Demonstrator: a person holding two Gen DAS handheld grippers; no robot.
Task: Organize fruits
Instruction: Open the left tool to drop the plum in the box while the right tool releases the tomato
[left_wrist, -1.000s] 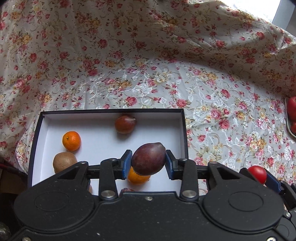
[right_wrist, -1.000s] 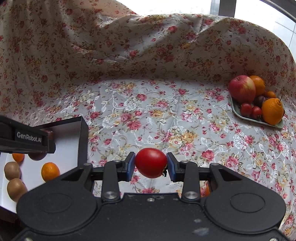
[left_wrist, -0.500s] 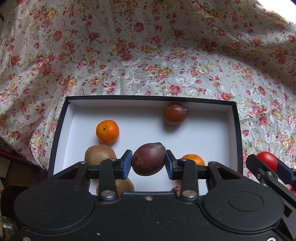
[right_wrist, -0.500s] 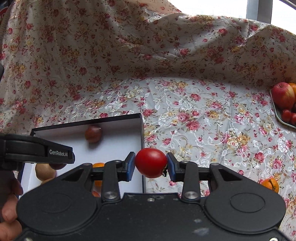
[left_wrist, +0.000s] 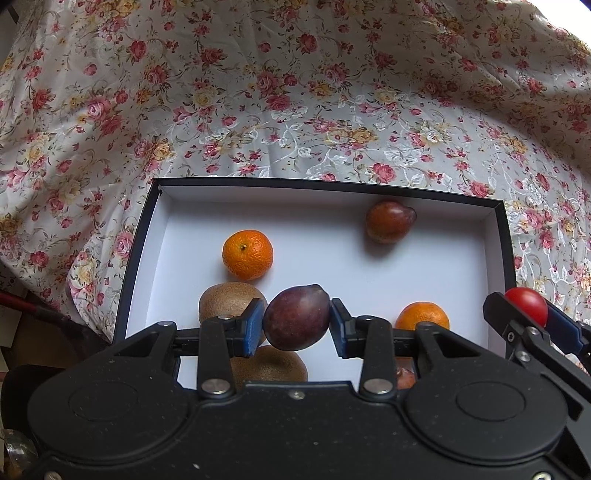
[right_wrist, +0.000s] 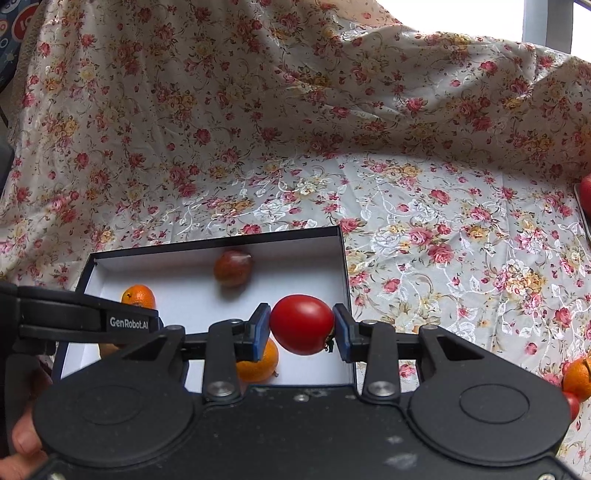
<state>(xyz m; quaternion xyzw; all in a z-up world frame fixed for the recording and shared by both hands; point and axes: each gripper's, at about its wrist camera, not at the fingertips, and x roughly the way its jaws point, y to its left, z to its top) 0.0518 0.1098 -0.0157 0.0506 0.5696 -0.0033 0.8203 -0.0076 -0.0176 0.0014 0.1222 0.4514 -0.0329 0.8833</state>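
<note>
My left gripper (left_wrist: 297, 326) is shut on a dark purple plum (left_wrist: 295, 315), held above the near part of a black box with a white inside (left_wrist: 325, 183). In the box lie two oranges (left_wrist: 247, 254), two kiwis (left_wrist: 229, 301) and a reddish-brown plum (left_wrist: 389, 220). The right gripper (right_wrist: 302, 328) holds a red tomato (right_wrist: 302, 323) over the box's near right corner (right_wrist: 343, 266). Its jaws are opening, and both pads still touch the tomato. In the left wrist view that tomato (left_wrist: 526, 304) shows at the right edge.
Flowered cloth (right_wrist: 443, 240) covers the table and rises behind it. An orange (right_wrist: 578, 376) and a red fruit (right_wrist: 572, 404) lie on the cloth at the right; a tray's edge with a red fruit (right_wrist: 586, 192) shows farther back. A hand (right_wrist: 22, 439) grips the left tool.
Both grippers have moved left over the box with their fruits. The box now fills the left wrist view, and the tomato has gone from above the cloth to above the box's right end.
</note>
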